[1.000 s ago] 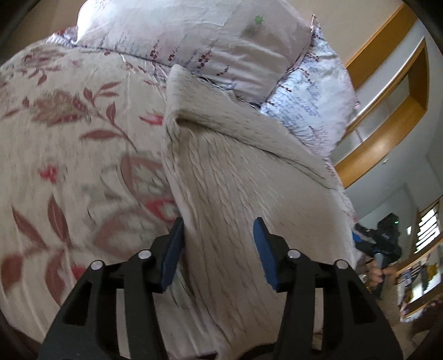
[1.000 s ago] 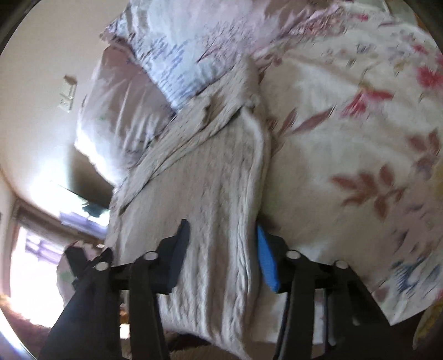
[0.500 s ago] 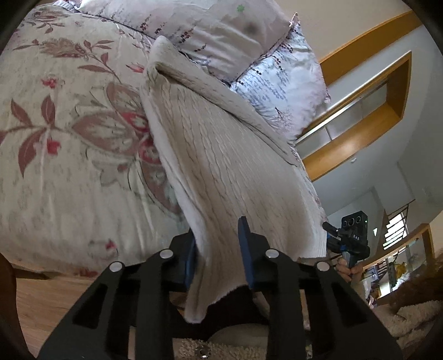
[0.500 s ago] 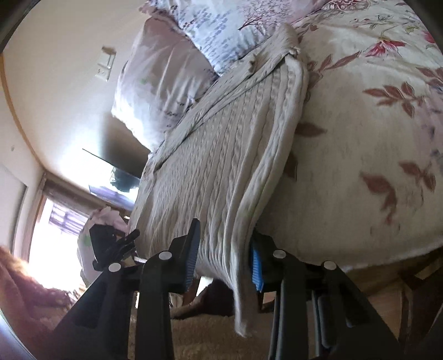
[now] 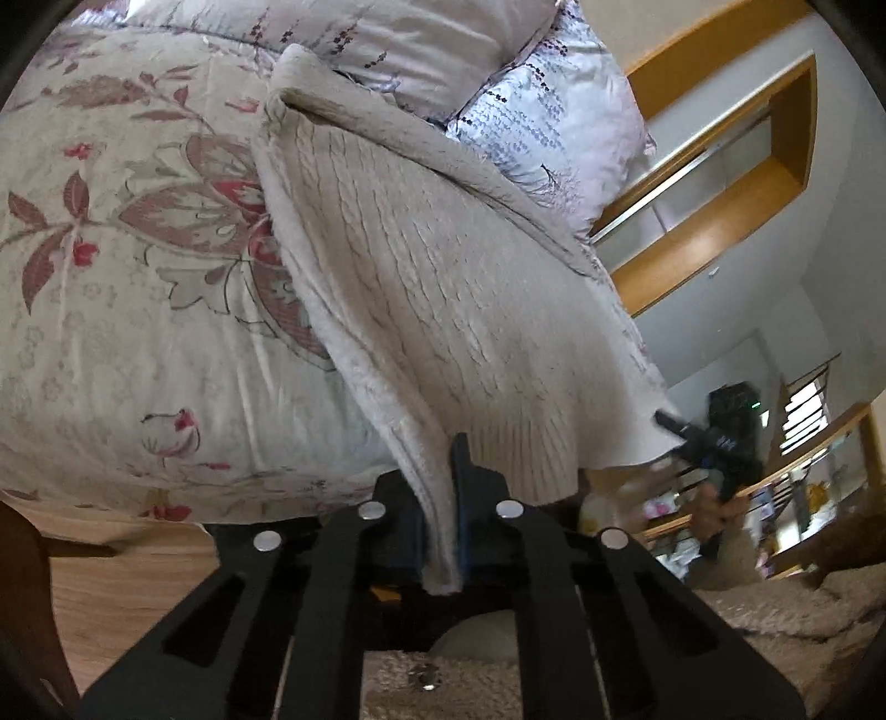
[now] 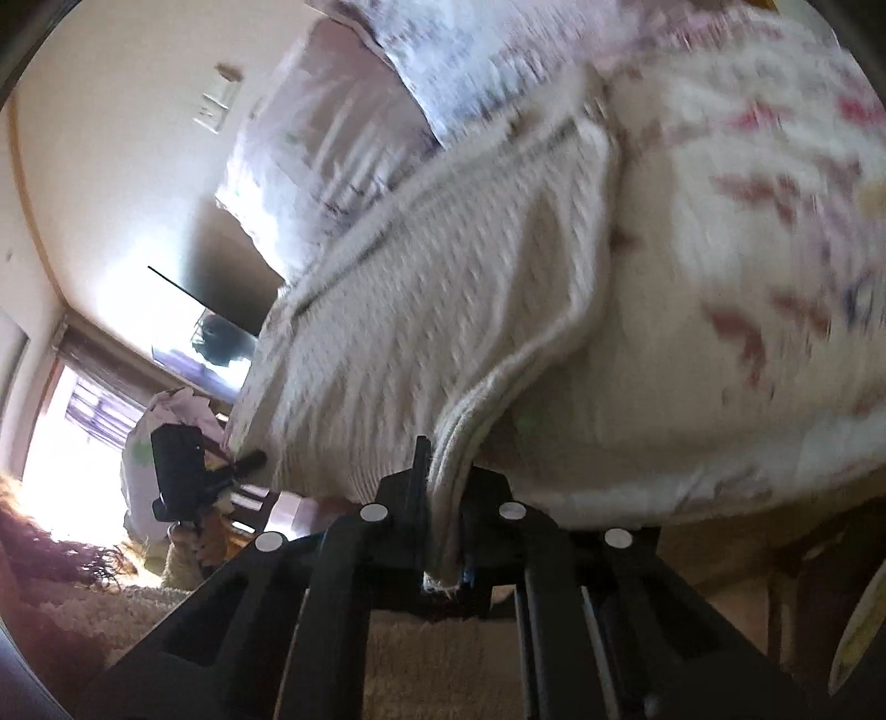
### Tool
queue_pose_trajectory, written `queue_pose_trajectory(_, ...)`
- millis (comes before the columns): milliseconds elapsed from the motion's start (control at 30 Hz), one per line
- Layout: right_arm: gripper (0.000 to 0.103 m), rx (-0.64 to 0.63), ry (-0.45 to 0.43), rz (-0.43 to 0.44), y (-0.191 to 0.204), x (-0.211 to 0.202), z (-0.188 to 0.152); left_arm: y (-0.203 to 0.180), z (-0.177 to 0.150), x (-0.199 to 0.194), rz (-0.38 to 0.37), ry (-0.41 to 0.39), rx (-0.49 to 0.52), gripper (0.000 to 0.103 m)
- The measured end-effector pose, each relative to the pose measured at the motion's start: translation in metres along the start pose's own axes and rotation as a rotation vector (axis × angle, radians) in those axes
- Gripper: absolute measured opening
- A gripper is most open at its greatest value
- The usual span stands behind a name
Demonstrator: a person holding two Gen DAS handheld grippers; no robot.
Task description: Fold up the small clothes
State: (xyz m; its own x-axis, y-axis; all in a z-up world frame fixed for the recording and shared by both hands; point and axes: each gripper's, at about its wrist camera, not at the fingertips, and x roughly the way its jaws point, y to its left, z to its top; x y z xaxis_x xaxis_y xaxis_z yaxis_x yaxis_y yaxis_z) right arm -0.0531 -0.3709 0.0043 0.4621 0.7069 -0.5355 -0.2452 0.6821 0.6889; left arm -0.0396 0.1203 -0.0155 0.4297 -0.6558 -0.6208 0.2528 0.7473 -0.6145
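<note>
Both hand-held grippers are clamped on the cream cable-knit sweater (image 5: 443, 288).

Left hand-held gripper (image 5: 440, 526): jaws pinched together on the sweater's near left corner. Hem edge is bunched between the blue pads and a short tail of knit hangs out below them. Nothing else between the jaws.

Right hand-held gripper (image 6: 443, 520): same on the near right corner. The ribbed edge runs down into the jaws and a frayed bit pokes out underneath. This view is motion-blurred, but the grip itself reads clearly.

Each gripper shows up in the other's camera at the far hem corner, with my hand (image 5: 714, 509) under the right one.

Sweater position: lying lengthwise on the bed, on the floral bedspread (image 5: 138, 277). Far end reaches the pillows (image 5: 443, 44), where it looks folded over or bunched. Near hem is pulled off the bed edge toward me and stretched between the two grippers, so the near part spans in the air while the rest lies on the bedspread.

Under the near hem: shaggy beige rug (image 5: 775, 637), plus wood floor (image 5: 138, 581) at the left in the left view.

Background: wooden wall shelf (image 5: 747, 166) in the left view, bright window (image 6: 61, 432) in the right view.
</note>
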Motion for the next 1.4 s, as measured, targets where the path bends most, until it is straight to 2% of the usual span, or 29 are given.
queue_pose_trajectory(133,0.009,-0.09,-0.111,-0.054,0.017,-0.012,0.015,-0.004,0.008,-0.005,0.012,-0.04,0.017,0.007)
queue_pose_trajectory(267,0.009,-0.156,-0.207,-0.12,0.029,-0.018,0.031,-0.012,0.031,-0.02,0.081,-0.121,0.073,0.007)
queue_pose_trajectory(367,0.009,-0.217,-0.277,-0.204,0.04,-0.017,0.045,-0.015,0.05,-0.032,0.139,-0.197,0.1,0.006)
queue_pose_trajectory(600,0.008,-0.311,-0.415,-0.345,0.055,-0.015,0.074,-0.013,0.1,-0.036,0.258,-0.311,0.091,0.006)
queue_pose_trajectory(933,0.008,-0.352,-0.457,-0.475,0.06,0.013,0.136,-0.02,0.182,-0.007,0.358,-0.376,0.083,0.006)
queue_pose_trajectory(1133,0.008,-0.326,-0.462,-0.508,0.053,0.037,0.18,-0.021,0.227,0.013,0.399,-0.394,0.091,0.006)
queue_pose_trajectory(1267,0.008,-0.28,-0.418,-0.537,0.031,0.065,0.203,-0.001,0.255,0.045,0.428,-0.362,0.049,0.006)
queue_pose_trajectory(1400,0.008,-0.172,-0.329,-0.533,-0.002,0.091,0.218,0.023,0.265,0.075,0.449,-0.299,-0.001,0.006)
